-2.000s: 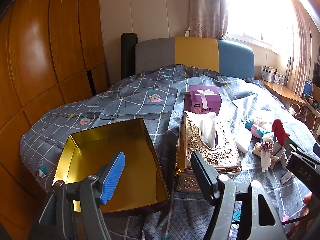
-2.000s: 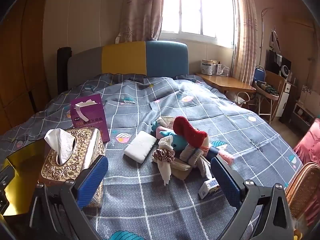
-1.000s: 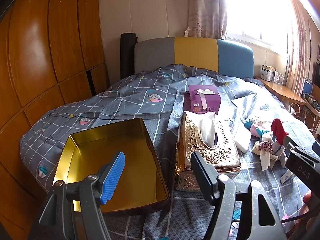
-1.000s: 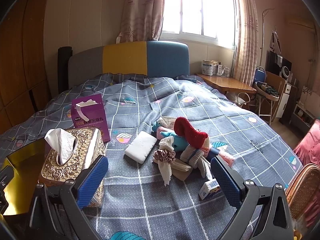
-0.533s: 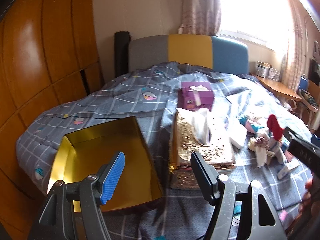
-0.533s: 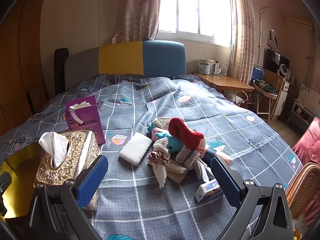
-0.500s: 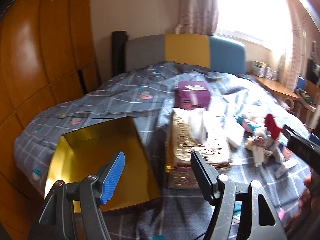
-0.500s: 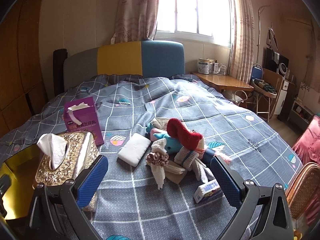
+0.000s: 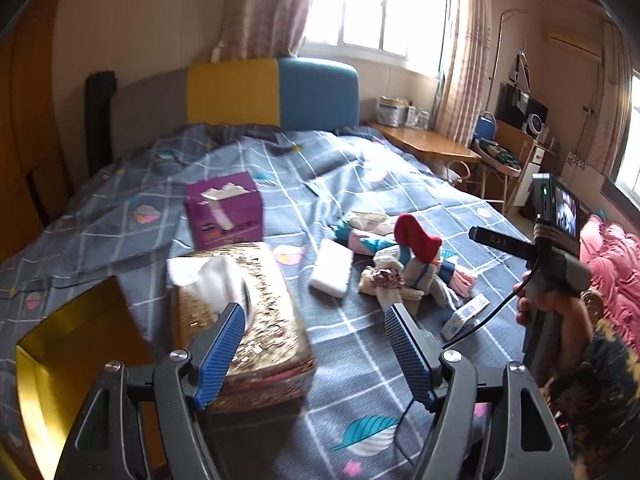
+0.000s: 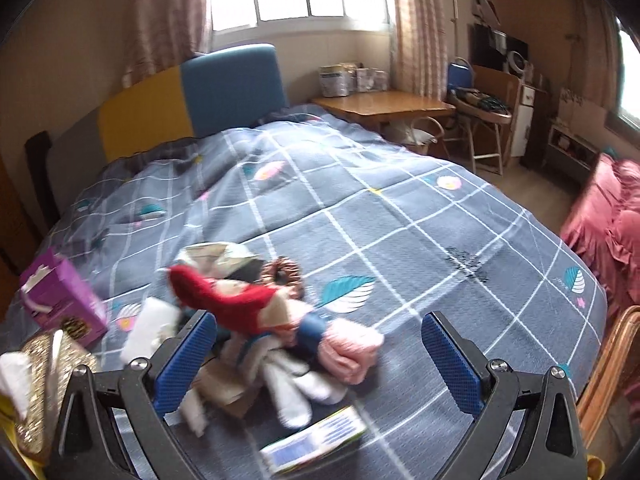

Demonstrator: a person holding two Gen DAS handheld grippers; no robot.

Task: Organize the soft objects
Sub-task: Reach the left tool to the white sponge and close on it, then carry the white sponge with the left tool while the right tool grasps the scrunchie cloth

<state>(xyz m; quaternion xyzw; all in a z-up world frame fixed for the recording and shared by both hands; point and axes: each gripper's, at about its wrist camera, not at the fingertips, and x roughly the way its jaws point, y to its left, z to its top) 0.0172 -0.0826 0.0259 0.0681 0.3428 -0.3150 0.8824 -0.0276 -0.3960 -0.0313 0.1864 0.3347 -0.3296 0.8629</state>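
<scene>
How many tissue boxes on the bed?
2. The purple tissue box sits toward the headboard; the gold tissue box lies just in front of it, beside the gold tray. None seem hidden.

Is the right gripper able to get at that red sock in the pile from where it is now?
Probably yes: the right gripper is open, and the red sock lies on top, uncovered.

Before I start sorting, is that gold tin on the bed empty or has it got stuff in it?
Empty as far as shown: the gold tin shows only bare gold walls and floor, though its near part is hidden.
</scene>
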